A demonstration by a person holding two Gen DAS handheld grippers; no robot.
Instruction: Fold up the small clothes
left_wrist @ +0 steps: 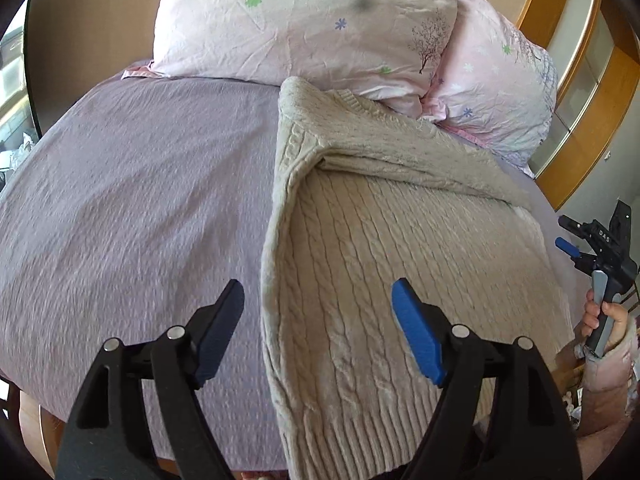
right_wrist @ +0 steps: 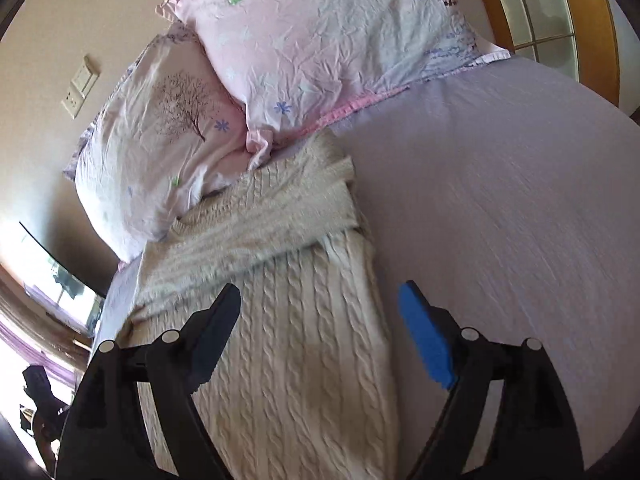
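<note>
Left wrist: cream cable-knit sweater (left_wrist: pixel 400 248) lies partly folded

text: "DAS" | on: right gripper (left_wrist: pixel 596 246) body | other text: none legible

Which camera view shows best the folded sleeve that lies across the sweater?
The left wrist view: there the sleeve lies sharp and whole across the sweater, up to the pillows. The right wrist view shows the sleeve too, but blurred.
</note>
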